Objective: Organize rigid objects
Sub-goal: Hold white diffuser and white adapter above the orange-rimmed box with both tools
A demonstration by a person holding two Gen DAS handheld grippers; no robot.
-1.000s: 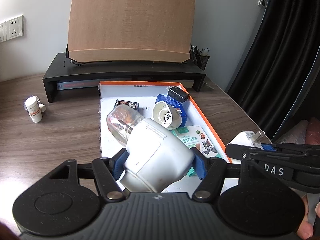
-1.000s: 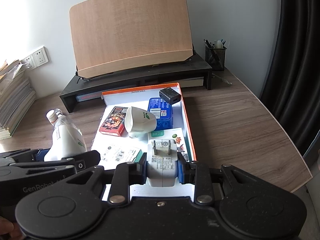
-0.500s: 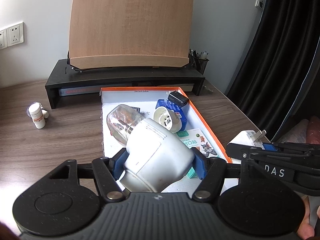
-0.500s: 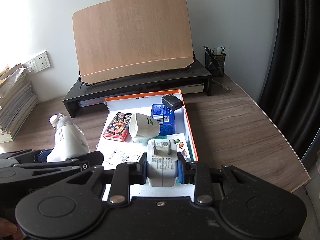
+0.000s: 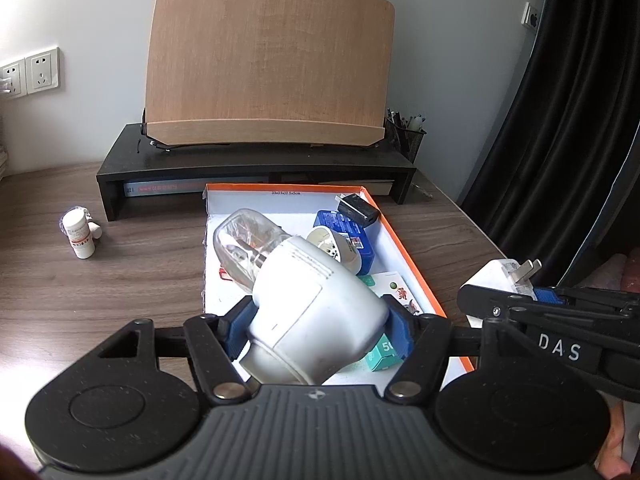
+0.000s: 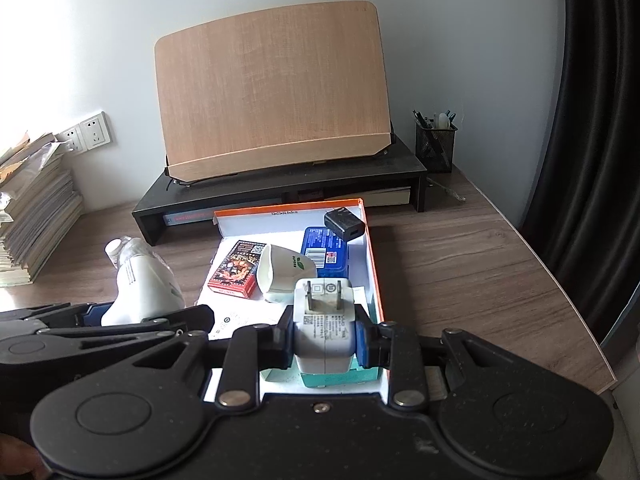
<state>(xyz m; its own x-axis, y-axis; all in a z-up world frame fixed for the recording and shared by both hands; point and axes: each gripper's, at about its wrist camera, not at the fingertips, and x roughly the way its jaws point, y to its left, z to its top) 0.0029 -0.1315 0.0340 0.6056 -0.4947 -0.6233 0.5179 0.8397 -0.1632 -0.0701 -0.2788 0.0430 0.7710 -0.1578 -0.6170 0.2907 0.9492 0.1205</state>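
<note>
Left gripper (image 5: 316, 322) clamped on white plug-in device (image 5: 316, 316), clear bottle end pointing away, blue pads pressed on both sides. Held above near end of orange-rimmed box (image 5: 416, 268). Same device visible in right wrist view (image 6: 144, 292), left of box, beside left gripper (image 6: 120, 326).

Right gripper (image 6: 324, 336) clamped on white charger (image 6: 324, 328), 2 flat prongs pointing forward, label facing up. Held over near right corner of box (image 6: 372, 248). In left wrist view, charger (image 5: 504, 276) seen just beyond box's right rim, pinched in right gripper (image 5: 532, 298).

Inside box: red card pack (image 6: 236, 268) at left, white cup-shaped plug unit (image 6: 284, 276) tilted beside it, blue box (image 6: 326, 246) to its right, black adapter (image 6: 344, 222) resting on blue box's far end near the back right corner, teal carton (image 6: 340, 378) at near edge below charger.

Outside box: small white pill bottle (image 5: 79, 234) upright on wooden desk (image 5: 100, 280), well left of box. Behind box, black riser shelf (image 6: 280, 188) carrying wooden board (image 6: 272, 92), tilted back. Mesh pen holder (image 6: 435, 146) at riser's right end. Stack of books (image 6: 36, 216) at far left.
</note>
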